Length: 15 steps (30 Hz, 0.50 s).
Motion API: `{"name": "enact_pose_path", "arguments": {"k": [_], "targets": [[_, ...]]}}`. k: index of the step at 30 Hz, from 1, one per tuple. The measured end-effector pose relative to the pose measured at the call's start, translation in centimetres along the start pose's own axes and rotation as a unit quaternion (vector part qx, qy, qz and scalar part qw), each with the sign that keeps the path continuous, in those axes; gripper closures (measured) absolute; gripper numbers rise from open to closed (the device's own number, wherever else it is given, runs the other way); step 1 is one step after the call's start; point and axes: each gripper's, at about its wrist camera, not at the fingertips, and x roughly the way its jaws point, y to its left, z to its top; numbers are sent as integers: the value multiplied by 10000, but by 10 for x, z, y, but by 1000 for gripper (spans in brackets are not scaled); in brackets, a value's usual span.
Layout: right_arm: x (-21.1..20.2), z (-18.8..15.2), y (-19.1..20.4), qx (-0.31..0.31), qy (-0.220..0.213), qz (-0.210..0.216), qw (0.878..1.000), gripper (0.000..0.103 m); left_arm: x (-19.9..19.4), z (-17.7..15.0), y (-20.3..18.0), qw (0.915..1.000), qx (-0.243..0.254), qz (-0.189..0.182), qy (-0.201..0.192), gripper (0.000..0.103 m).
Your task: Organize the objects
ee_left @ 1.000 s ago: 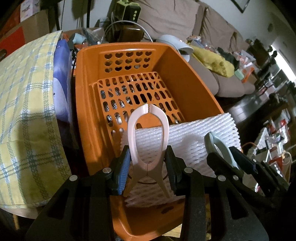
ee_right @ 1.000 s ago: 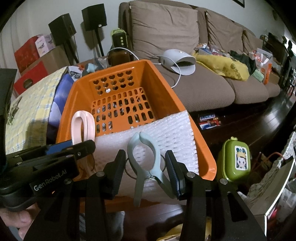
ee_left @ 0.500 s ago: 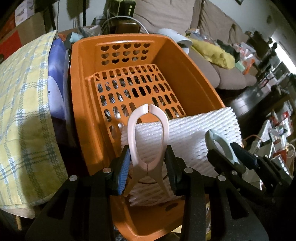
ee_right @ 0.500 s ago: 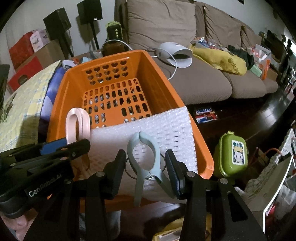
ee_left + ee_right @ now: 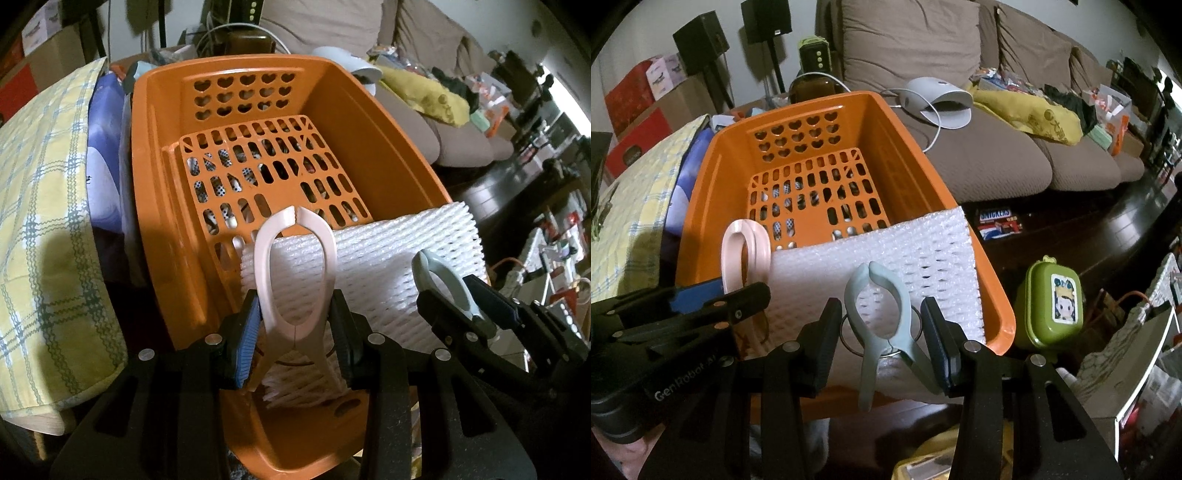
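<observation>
Cluttered living room, brown sofa behind. Left gripper fingers clenched on a pink plastic clothespin, squeezing its handles; the clip's tips look nearly touching over the top edge of a white foam net sheet. Right gripper fingers grasp a pale blue-grey clothespin the same way, at that sheet too. Sheet is ribbed, mesh-like, draped over the near rim of an orange plastic basket with heart cutouts and slotted floor; otherwise nothing inside. Yellow plaid cloth lies left of basket. Green lidded box sits right, candy box on the floor.
</observation>
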Motion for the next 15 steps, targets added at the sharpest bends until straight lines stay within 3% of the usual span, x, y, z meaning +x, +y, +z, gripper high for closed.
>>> {"name": "enact_pose_path", "arguments": {"k": [15], "targets": [[0, 0, 1, -38, 16, -21, 10000, 58, 1, 2, 3, 10000, -71, -30, -12, 68]]}}
